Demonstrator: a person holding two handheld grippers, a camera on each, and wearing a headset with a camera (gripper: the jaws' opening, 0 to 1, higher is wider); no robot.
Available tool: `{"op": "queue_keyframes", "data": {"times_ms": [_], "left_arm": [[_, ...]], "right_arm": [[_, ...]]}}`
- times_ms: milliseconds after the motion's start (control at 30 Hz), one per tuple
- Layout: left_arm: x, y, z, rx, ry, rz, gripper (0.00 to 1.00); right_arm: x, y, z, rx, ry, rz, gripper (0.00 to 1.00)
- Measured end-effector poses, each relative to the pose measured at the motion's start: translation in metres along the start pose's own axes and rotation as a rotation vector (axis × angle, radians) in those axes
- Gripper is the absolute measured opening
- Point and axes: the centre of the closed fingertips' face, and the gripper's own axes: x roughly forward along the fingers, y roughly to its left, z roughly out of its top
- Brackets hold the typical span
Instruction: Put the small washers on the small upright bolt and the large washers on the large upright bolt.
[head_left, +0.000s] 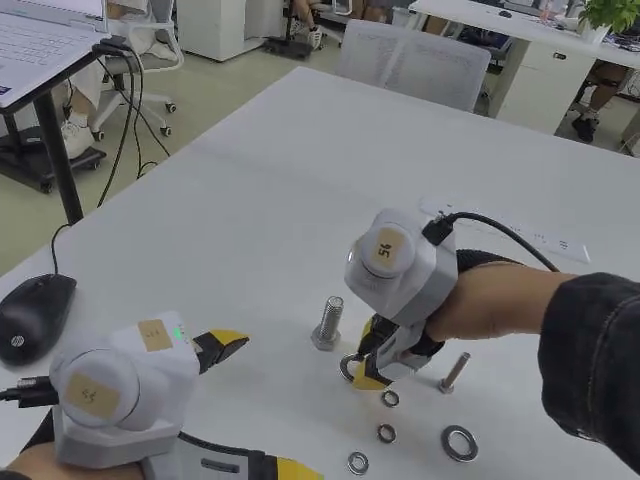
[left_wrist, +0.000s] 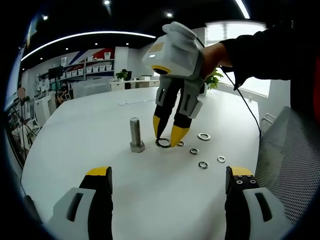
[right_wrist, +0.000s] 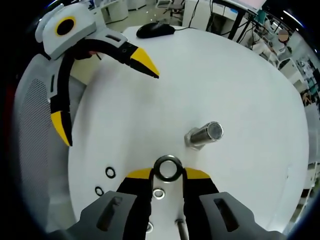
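My right gripper (head_left: 362, 375) (right_wrist: 168, 175) is shut on a large washer (right_wrist: 167, 167) (left_wrist: 163, 142), held low over the white table just right of the large upright bolt (head_left: 327, 322) (left_wrist: 135, 135) (right_wrist: 205, 135). The small bolt (head_left: 453, 372) stands upright further right. Three small washers (head_left: 386, 433) and another large washer (head_left: 460, 442) (left_wrist: 204, 136) lie on the table near it. My left gripper (head_left: 262, 405) (left_wrist: 167, 175) is open at the near left, holding nothing, pointing toward the bolt.
A black mouse (head_left: 35, 315) (right_wrist: 155, 29) lies at the table's left edge. A white power strip (head_left: 540, 240) with the gripper's cable sits behind the right hand. A laptop desk and a grey chair (head_left: 415, 60) stand beyond the table.
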Motion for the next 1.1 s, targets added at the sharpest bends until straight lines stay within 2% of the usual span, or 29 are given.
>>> {"op": "queue_keyframes", "data": {"times_ms": [267,733,1100], "left_arm": [[-0.002,0.006,0.005,0.000,-0.025,0.034,0.95],[-0.005,0.007,0.011,0.015,-0.053,0.086,0.94],[-0.007,0.009,0.012,0.018,-0.068,0.098,0.93]], "right_arm": [[-0.011,-0.002,0.003,0.014,-0.010,-0.020,0.24],[-0.036,-0.004,0.013,-0.001,-0.030,-0.055,0.24],[-0.061,-0.011,0.020,-0.024,-0.040,-0.094,0.24]]}}
